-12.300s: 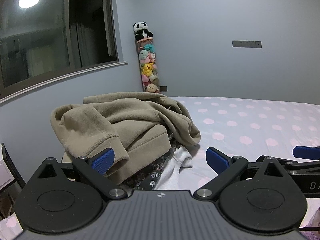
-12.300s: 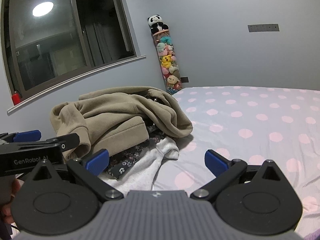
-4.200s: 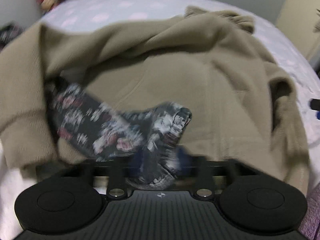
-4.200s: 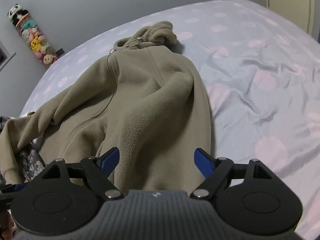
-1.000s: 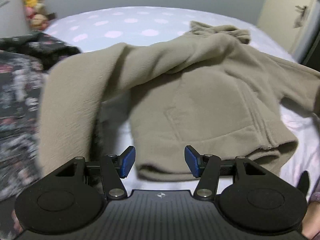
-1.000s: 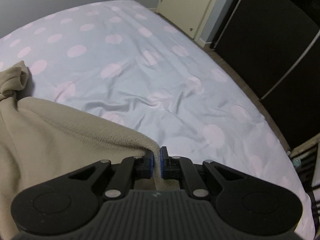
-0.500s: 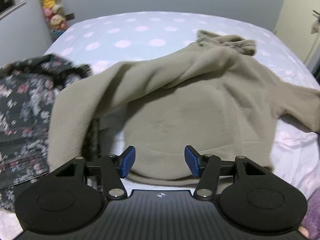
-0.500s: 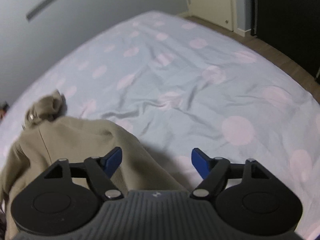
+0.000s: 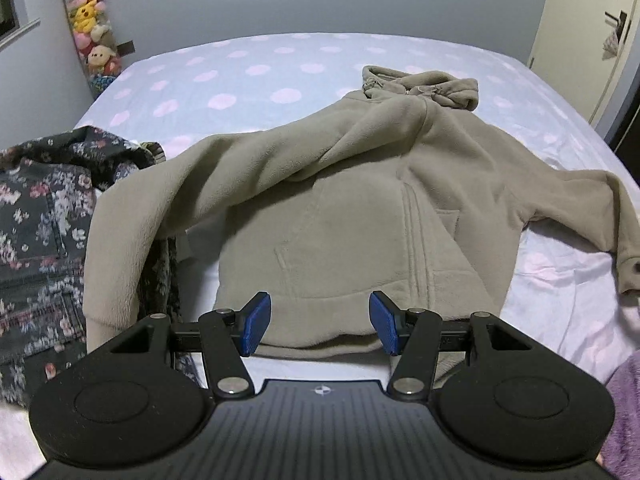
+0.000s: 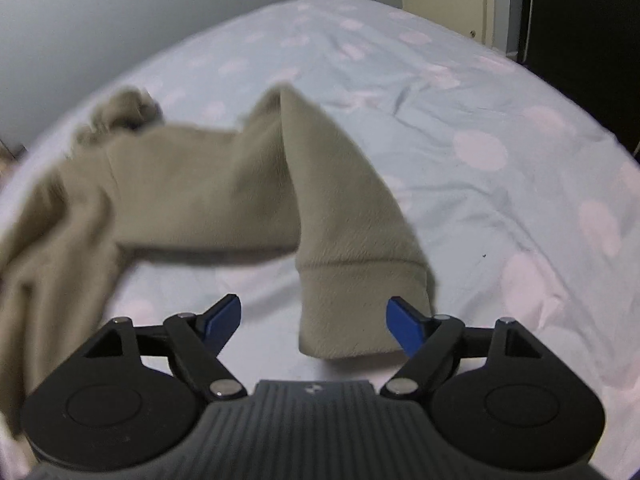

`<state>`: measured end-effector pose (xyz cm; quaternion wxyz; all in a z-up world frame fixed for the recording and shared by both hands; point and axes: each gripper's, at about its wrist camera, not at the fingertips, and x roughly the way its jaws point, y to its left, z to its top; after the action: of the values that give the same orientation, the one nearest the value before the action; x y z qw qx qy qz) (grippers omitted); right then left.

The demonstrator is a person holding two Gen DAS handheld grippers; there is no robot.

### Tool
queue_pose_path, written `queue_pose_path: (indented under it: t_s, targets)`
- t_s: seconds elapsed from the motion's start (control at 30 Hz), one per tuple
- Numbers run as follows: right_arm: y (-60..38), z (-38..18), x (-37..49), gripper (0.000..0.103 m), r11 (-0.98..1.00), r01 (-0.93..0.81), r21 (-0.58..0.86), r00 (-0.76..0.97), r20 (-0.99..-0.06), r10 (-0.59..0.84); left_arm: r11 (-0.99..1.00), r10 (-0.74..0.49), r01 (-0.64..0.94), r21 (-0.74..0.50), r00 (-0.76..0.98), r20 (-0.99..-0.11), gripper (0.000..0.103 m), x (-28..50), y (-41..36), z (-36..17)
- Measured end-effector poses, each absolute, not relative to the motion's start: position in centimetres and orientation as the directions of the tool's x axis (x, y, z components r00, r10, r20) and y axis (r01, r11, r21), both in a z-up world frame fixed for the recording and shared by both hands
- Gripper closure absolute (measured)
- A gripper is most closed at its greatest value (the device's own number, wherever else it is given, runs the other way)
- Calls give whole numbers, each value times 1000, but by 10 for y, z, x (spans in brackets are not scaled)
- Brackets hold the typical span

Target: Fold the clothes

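A beige fleece hoodie (image 9: 360, 208) lies front up on the dotted bedsheet (image 9: 248, 76), its hood at the far side. One sleeve drapes left over a dark floral garment (image 9: 36, 240); the other reaches right. My left gripper (image 9: 320, 322) hovers open above the hoodie's hem with nothing between its pads. In the right wrist view the hoodie's sleeve (image 10: 344, 200) bends toward me, and its cuff (image 10: 360, 312) rests on the sheet. My right gripper (image 10: 316, 322) stands wide open over that cuff, and its pads do not press on it.
A column of plush toys (image 9: 92, 32) stands in the far left corner by the wall. A cream door (image 9: 580, 40) is at the far right. Purple fabric (image 9: 624, 392) shows at the lower right edge. Dark furniture (image 10: 580, 20) stands beyond the bed.
My right gripper opened and let go of the sleeve, then swung so the cuff lies under it. My left gripper drew back and up, showing more of the hoodie.
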<state>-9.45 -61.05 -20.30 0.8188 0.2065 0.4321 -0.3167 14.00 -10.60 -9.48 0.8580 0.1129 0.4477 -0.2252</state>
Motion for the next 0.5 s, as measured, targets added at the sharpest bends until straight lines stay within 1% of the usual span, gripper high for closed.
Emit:
queue_pose_path:
  t_s: [0.07,0.1,0.13,0.17,0.2,0.27,0.33,0.5]
  targets:
    - [-610,-216,-83,23,703,711,-16,365,-846,-388,877,-285,481,-6,510,-812,50,135,-101,-90]
    - [-612,-221,-81,24,696,718,-25,349,-852,-390,879,-283,477,-2,517,-808,50,133,-99,-88]
    - [-614,-226,-79,35,688,725,-30,334,-859,-389,881,-278,473,5,525,-805,50,131,-95,-85]
    - [-616,-227,-81,53,681,732,-24,329,-862,-385,883,-271,470,13,530,-804,50,129,-92,-84]
    - [-618,-229,-83,60,674,739,-17,327,-865,-380,885,-260,465,21,531,-806,50,129,-90,-84]
    - [-622,-219,-89,81,669,743,-21,337,-852,-401,888,-240,458,38,533,-811,50,131,-86,-84]
    - [-628,-206,-98,82,662,749,-16,354,-835,-421,890,-223,452,53,534,-816,50,135,-82,-86]
    - [-683,-159,-123,84,590,803,81,399,-808,-433,891,-206,449,60,519,-830,50,146,-79,-96]
